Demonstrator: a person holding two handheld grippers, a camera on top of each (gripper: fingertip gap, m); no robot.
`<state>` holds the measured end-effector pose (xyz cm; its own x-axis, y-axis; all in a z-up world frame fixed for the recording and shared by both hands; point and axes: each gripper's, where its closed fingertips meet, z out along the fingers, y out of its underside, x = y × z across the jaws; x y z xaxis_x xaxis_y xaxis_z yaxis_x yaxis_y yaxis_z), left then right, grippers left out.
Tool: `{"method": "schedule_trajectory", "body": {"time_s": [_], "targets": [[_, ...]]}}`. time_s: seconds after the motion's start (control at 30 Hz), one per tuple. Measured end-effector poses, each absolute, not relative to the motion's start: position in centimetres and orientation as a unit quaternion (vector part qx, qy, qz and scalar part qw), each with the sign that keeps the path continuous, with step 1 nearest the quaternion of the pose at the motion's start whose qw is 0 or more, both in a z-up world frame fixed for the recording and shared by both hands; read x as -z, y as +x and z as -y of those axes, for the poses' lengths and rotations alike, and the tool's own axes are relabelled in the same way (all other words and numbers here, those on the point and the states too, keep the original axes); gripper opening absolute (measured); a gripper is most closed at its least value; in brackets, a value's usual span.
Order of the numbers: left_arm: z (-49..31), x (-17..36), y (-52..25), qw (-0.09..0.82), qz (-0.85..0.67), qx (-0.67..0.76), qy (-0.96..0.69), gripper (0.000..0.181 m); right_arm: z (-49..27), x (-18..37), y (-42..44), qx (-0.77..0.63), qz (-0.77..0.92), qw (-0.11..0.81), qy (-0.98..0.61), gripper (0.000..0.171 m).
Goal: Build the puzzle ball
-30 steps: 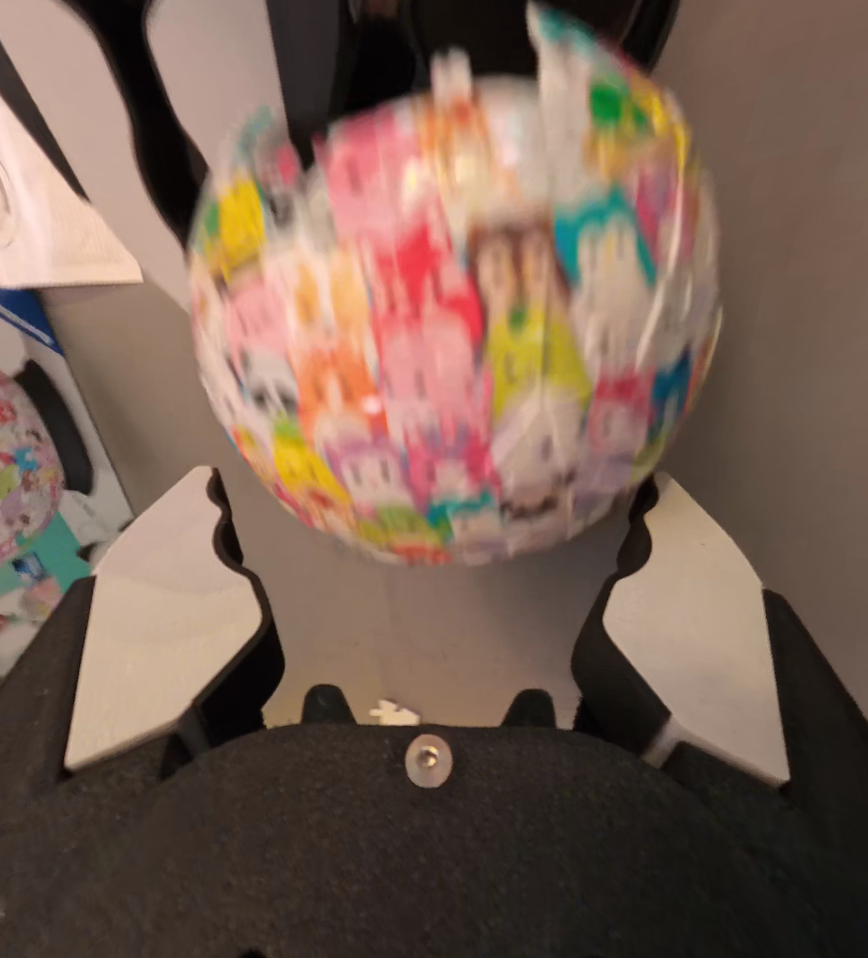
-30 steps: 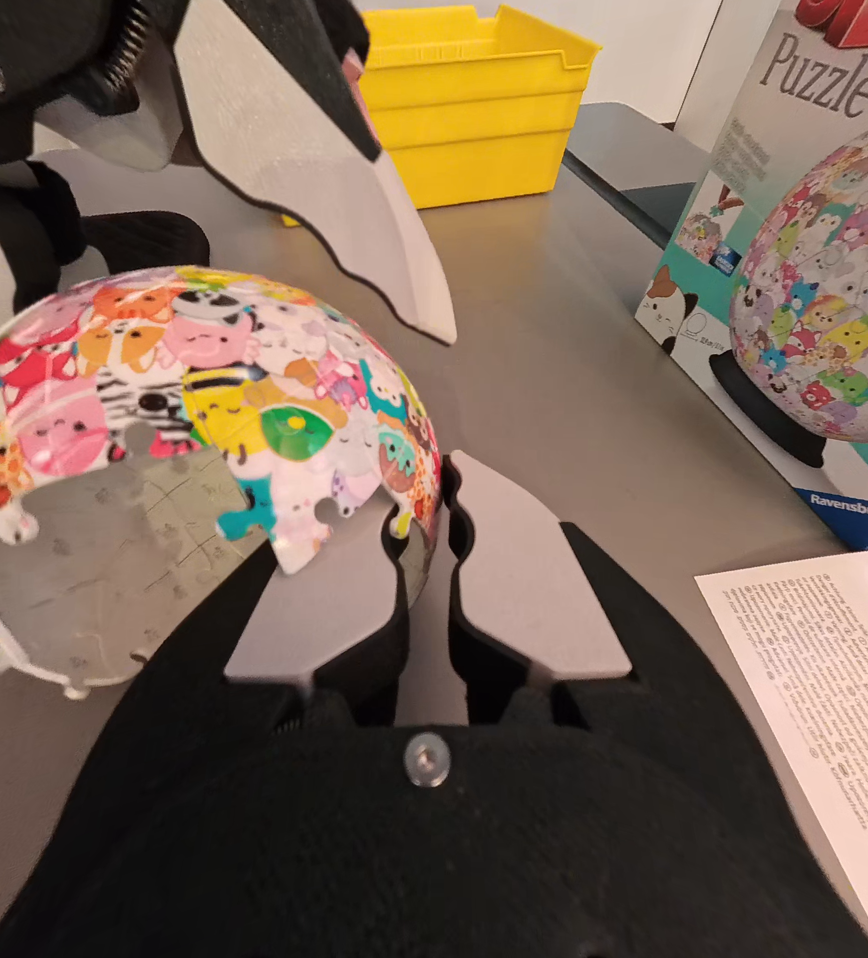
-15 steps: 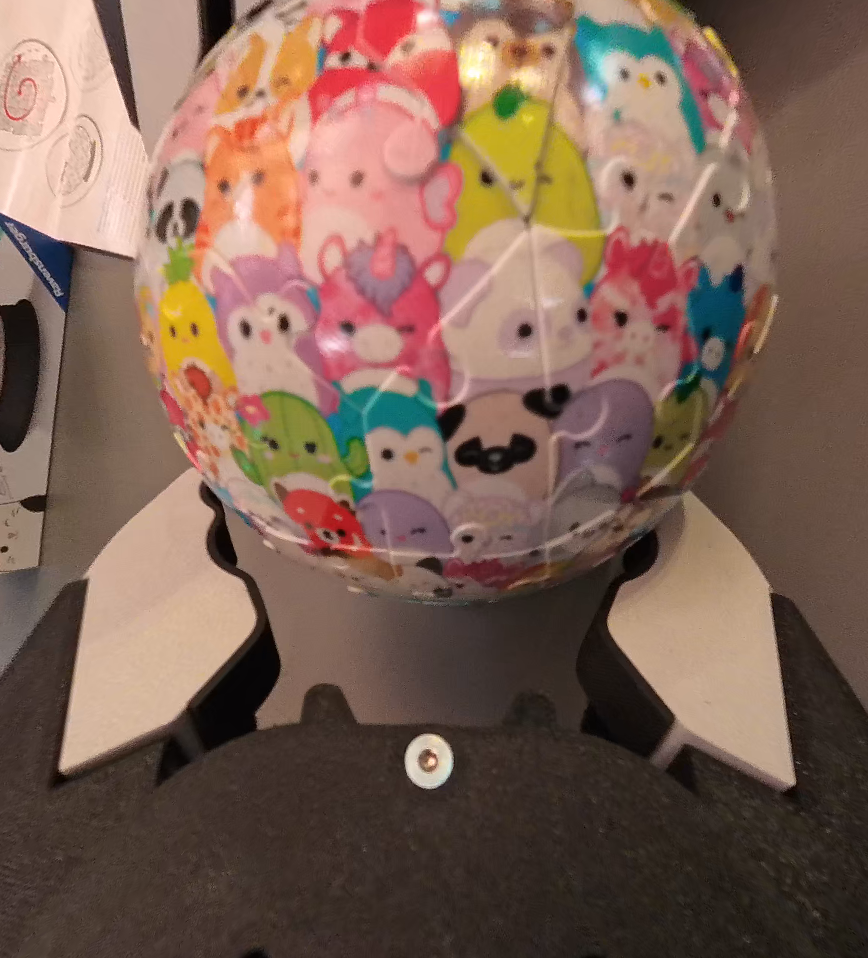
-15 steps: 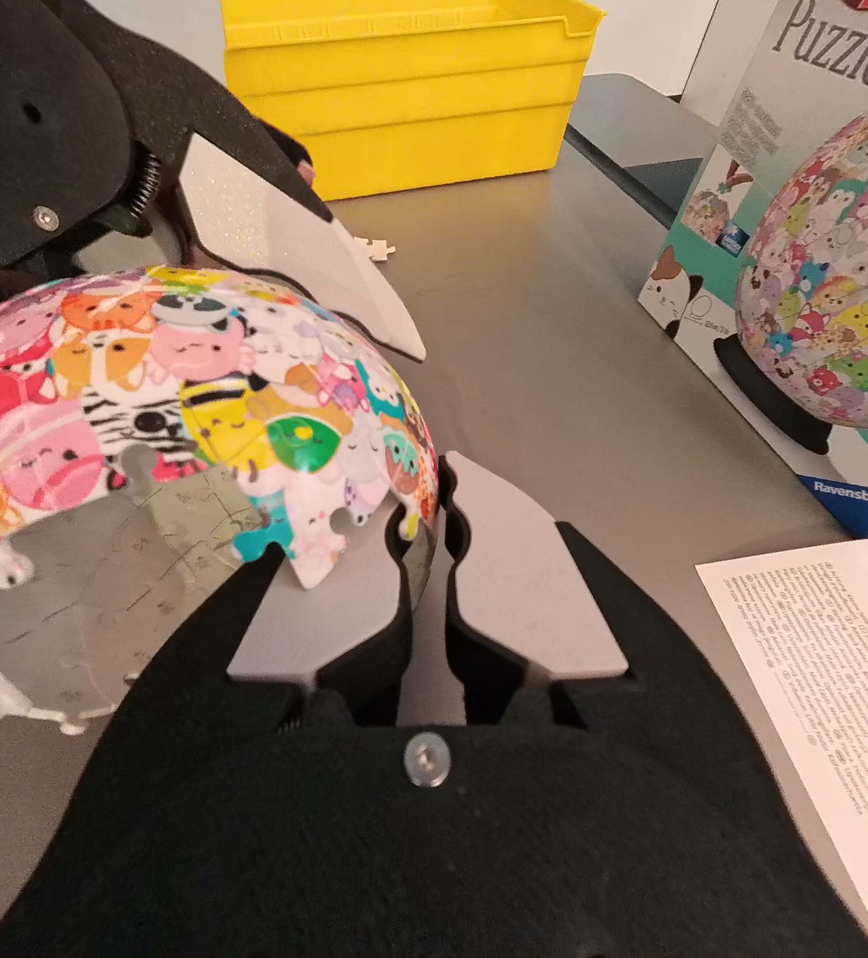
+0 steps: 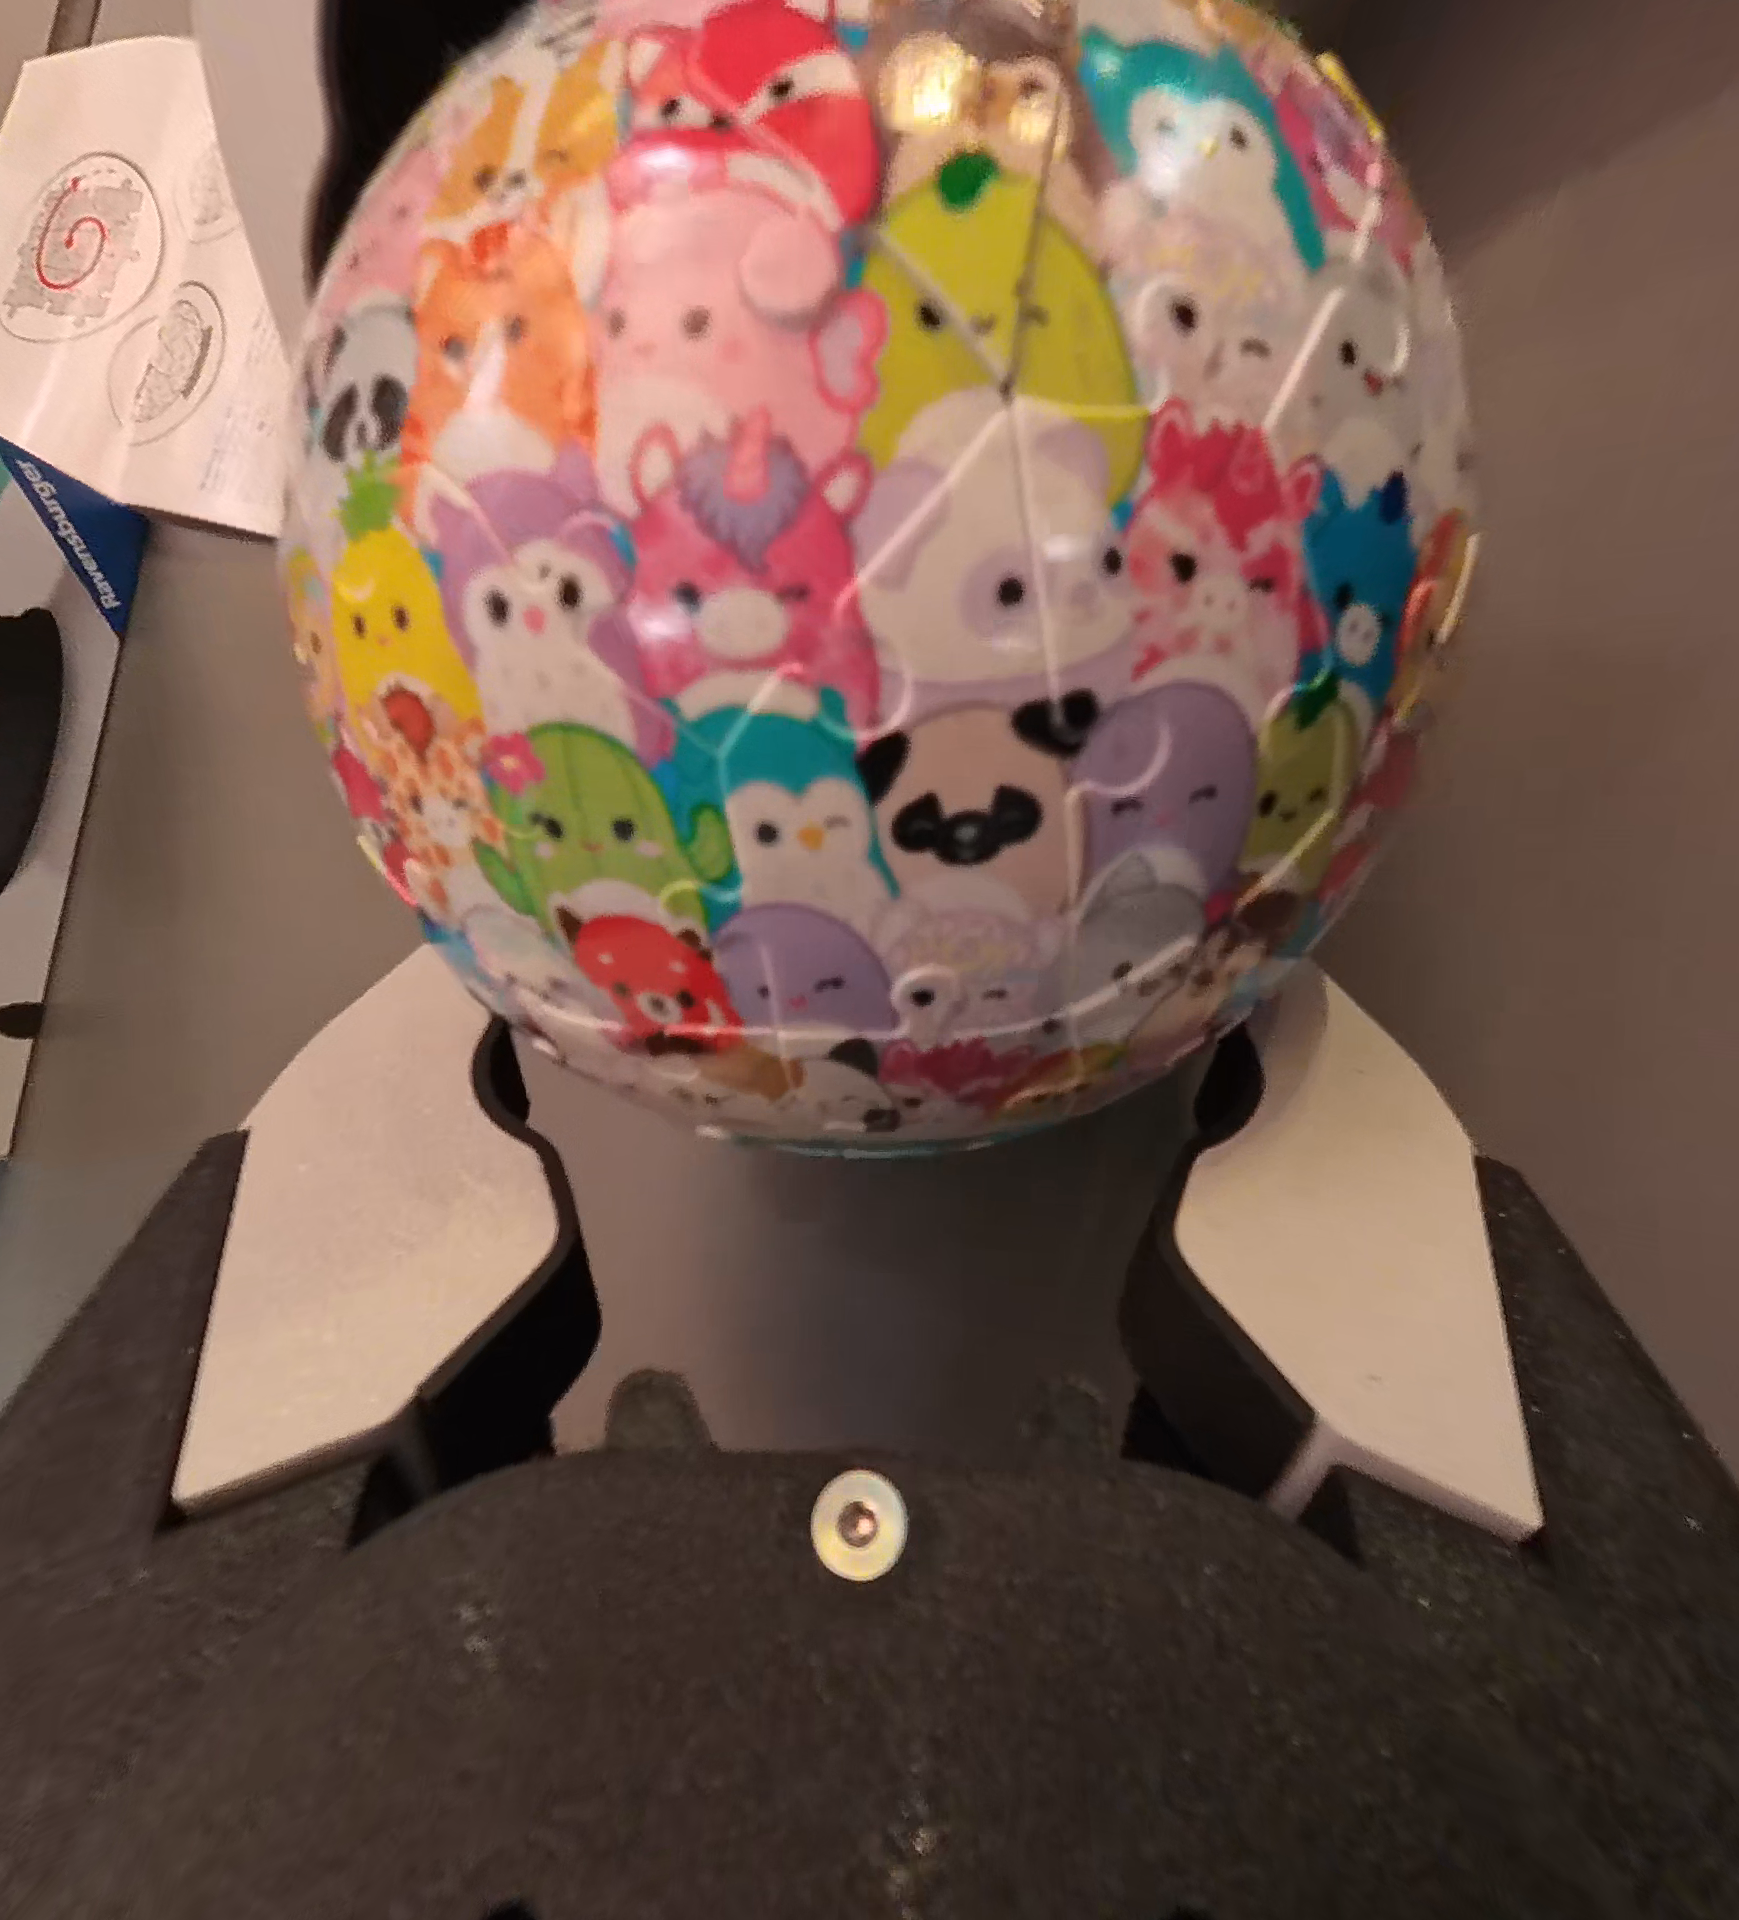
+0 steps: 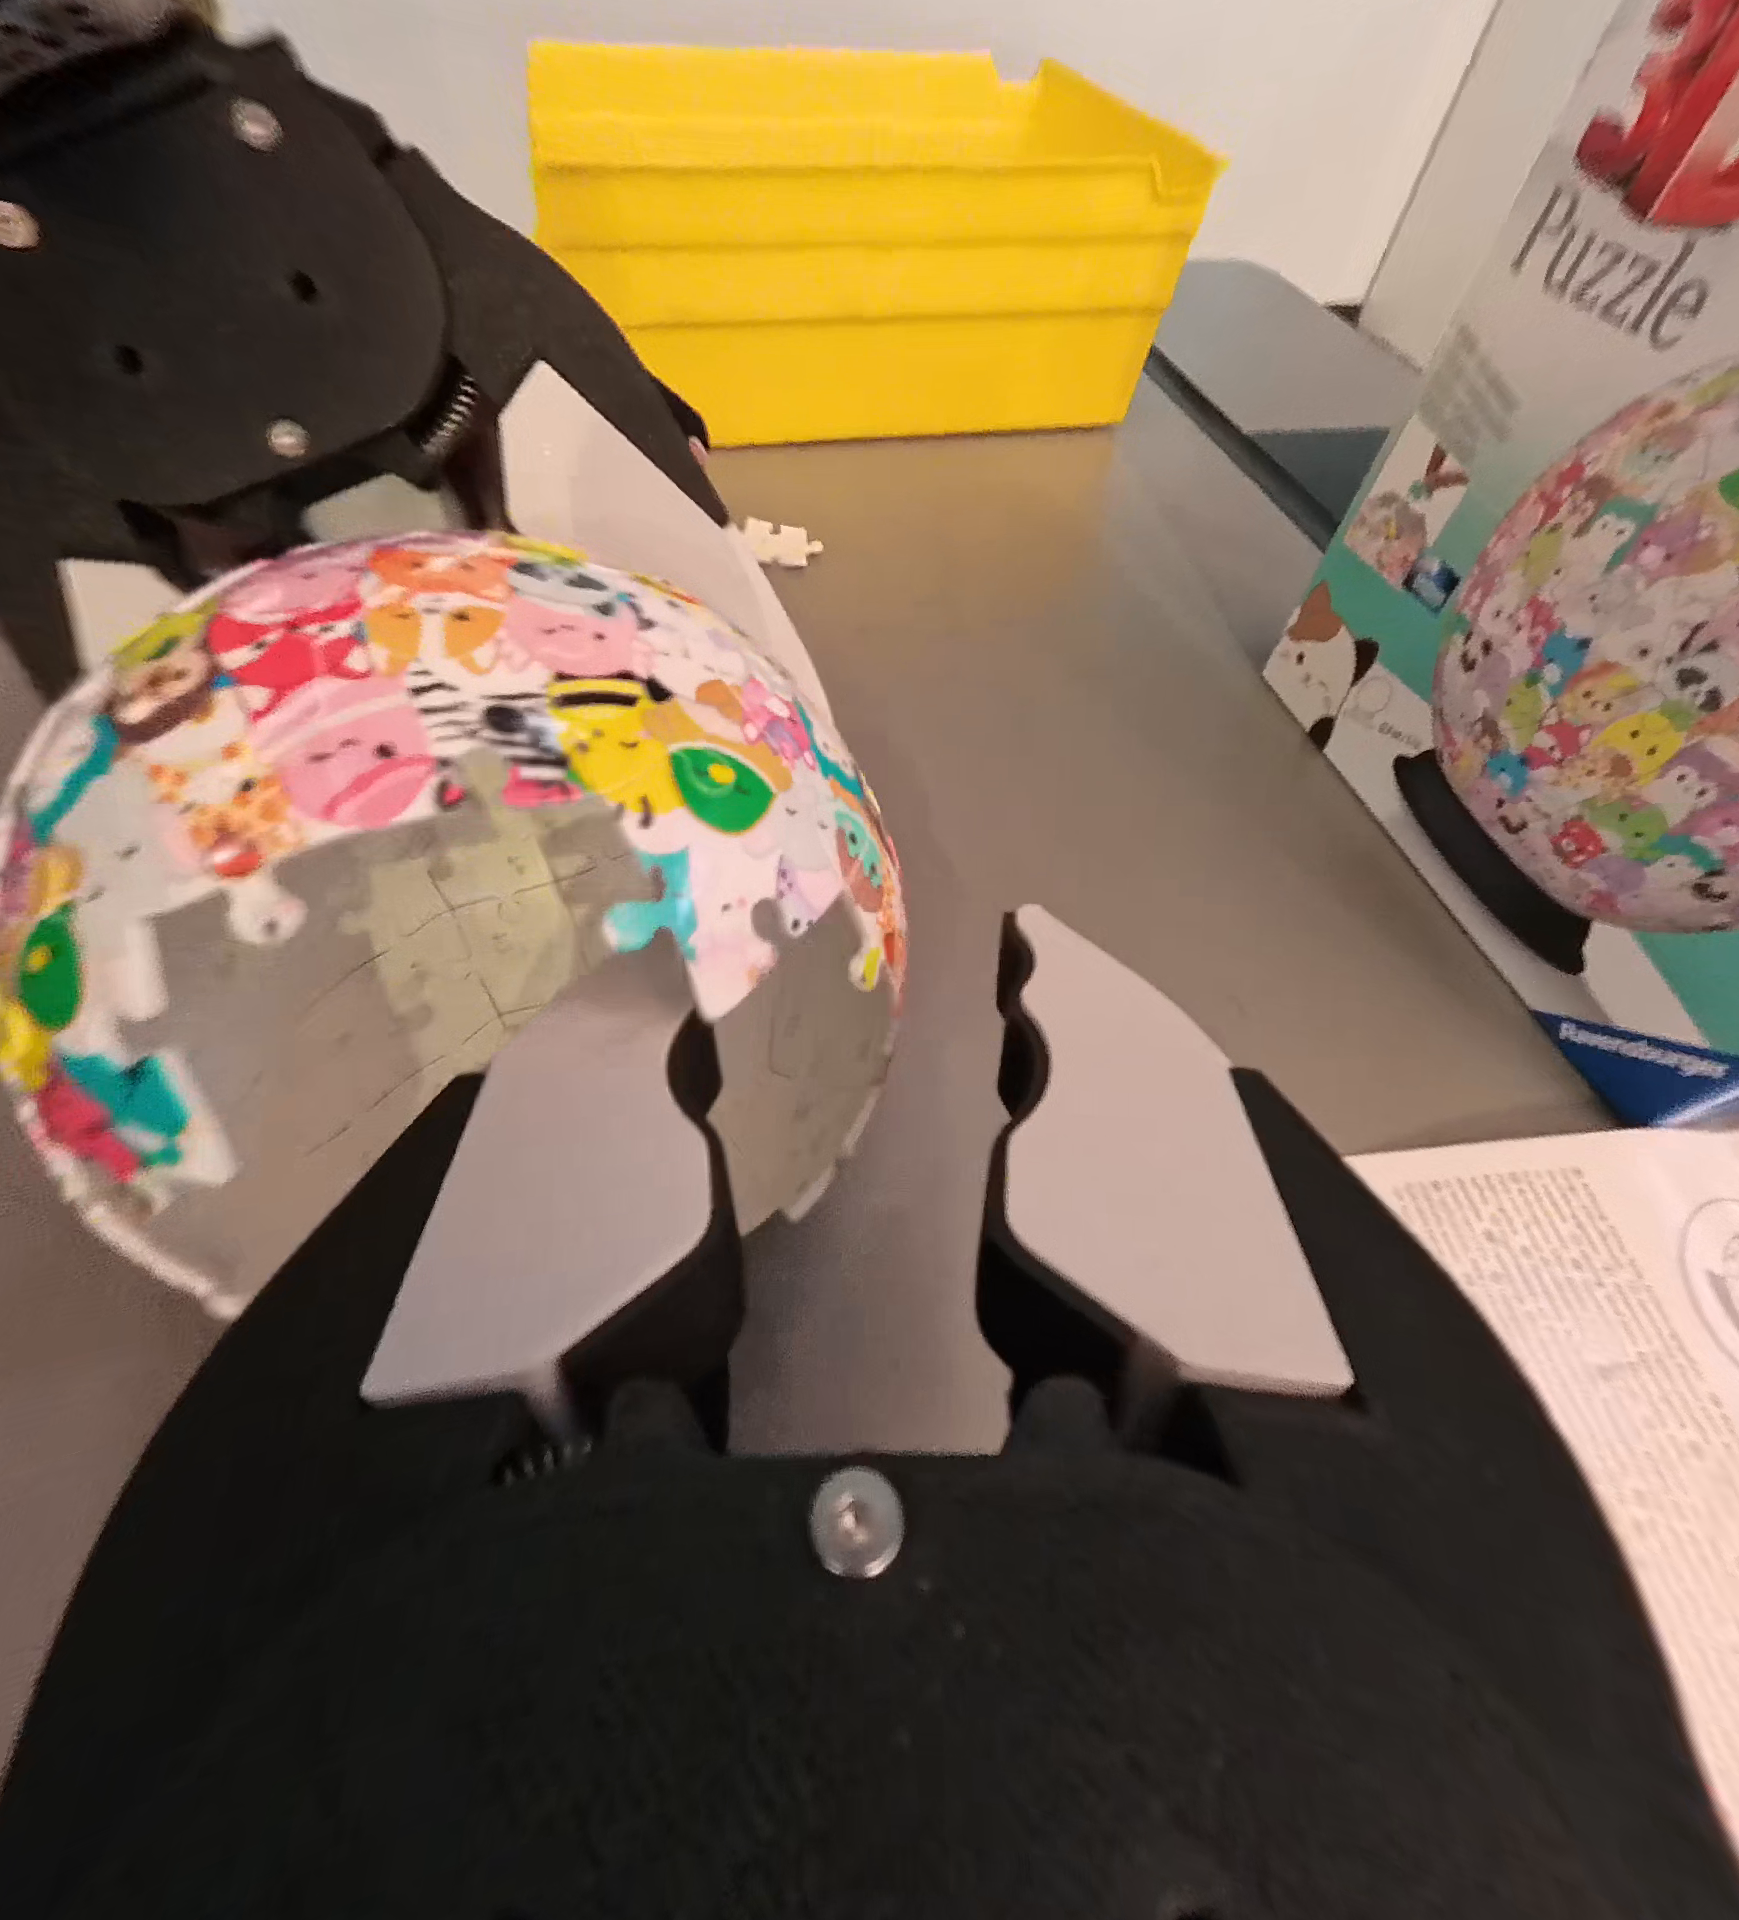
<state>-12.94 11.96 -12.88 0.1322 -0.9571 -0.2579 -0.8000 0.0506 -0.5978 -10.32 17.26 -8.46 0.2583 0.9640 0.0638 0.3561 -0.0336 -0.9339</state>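
The puzzle ball (image 5: 875, 582) sits on the grey table (image 6: 1104, 727) between the spread fingertips of the left gripper (image 5: 870, 1029), which looks released, though contact at the ball's sides is hard to judge. In the right wrist view the ball (image 6: 429, 852), with a gap showing its grey inside, lies at ten o'clock from the right gripper (image 6: 854, 997), also released, its left finger against the shell's edge. A yellow bin (image 6: 844, 239) stands at twelve, the puzzle box (image 6: 1623, 623) at two.

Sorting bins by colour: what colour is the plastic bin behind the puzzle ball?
Plain bright yellow plastic bin, clearest in the right wrist view.
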Motion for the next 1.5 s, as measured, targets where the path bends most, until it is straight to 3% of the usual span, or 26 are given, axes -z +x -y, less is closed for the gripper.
{"method": "schedule_trajectory", "body": {"time_s": [0.27, 0.4, 0.57, 0.87, 1.07, 1.5], "targets": [[-12.0, 12.7, -13.3, 0.336, -0.644, 0.12, -0.677, 0.126, -14.6, 6.8, -7.7, -0.317, 0.583, 0.493, -0.563, 0.054], [-12.1, 12.7, -13.5, 0.334, -0.647, 0.119, -0.675, 0.125, -11.0, 6.8, -6.2, -0.342, 0.672, 0.458, -0.471, 0.052], [-12.3, 12.4, -13.8, 0.344, -0.639, 0.126, -0.677, 0.121, -9.1, 9.5, -6.9, -0.31, 0.751, 0.4, -0.424, 0.082], [-12.5, 12.3, -14.0, 0.345, -0.64, 0.133, -0.673, 0.121, -6.9, 12.9, -9.2, -0.355, 0.782, 0.256, -0.443, 0.1], [-12.9, 12.1, -14.0, 0.343, -0.64, 0.136, -0.674, 0.121, -6.8, 13.2, -9.5, -0.366, 0.783, 0.209, -0.457, 0.107], [-13.6, 11.6, -13.6, 0.339, -0.641, 0.138, -0.675, 0.121, -8.2, 11.2, -8.3, -0.354, 0.757, 0.277, -0.474, 0.106]]}}
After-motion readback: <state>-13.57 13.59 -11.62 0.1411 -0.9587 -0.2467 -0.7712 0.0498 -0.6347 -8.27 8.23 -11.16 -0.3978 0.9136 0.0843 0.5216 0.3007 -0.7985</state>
